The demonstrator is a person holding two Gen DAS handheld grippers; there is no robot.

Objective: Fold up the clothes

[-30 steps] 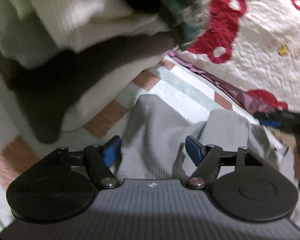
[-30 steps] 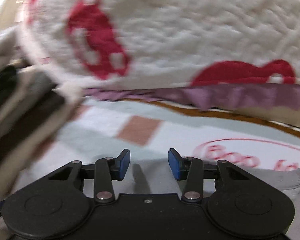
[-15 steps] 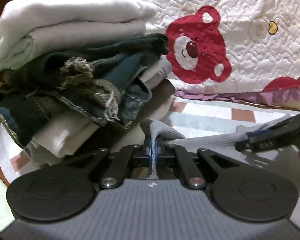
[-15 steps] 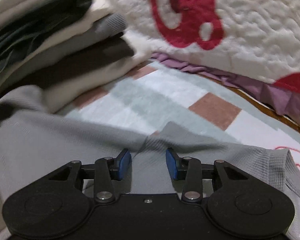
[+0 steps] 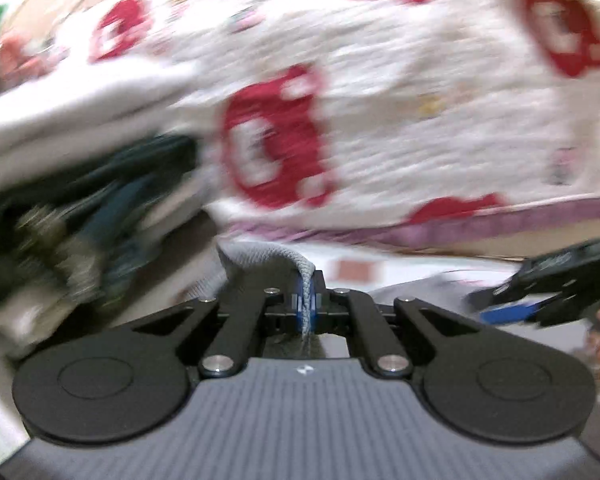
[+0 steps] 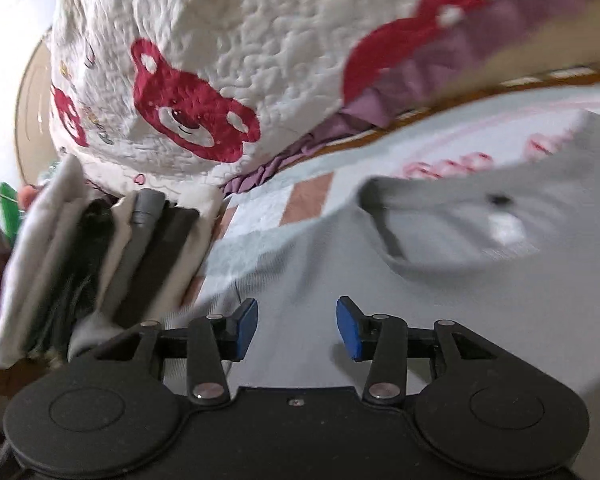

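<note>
Left wrist view: your left gripper (image 5: pixel 305 305) is clamped on a bunched fold of the grey knit garment (image 5: pixel 260 258), the cloth pinched between the blue pads and rising in a hump just ahead of them. View heavily blurred. To its right, your right gripper (image 5: pixel 512 312) shows low over the same cloth.

Right wrist view: your right gripper (image 6: pixel 296 326) has its jaws spread wide, nothing between them, held over the grey knit garment (image 6: pixel 440 248), which lies spread on the checked blanket (image 6: pixel 308 196). That blanket is pale blue-green with brown squares; pink lettering shows farther right.

Left of the garment, a stack of folded clothes (image 6: pixel 100 256): white, grey, dark layers, some denim.

Behind everything, a white quilt with red bears (image 6: pixel 228 80), bunched high, purple trim along its lower edge. A curved wooden frame (image 6: pixel 30 92) at far left.
</note>
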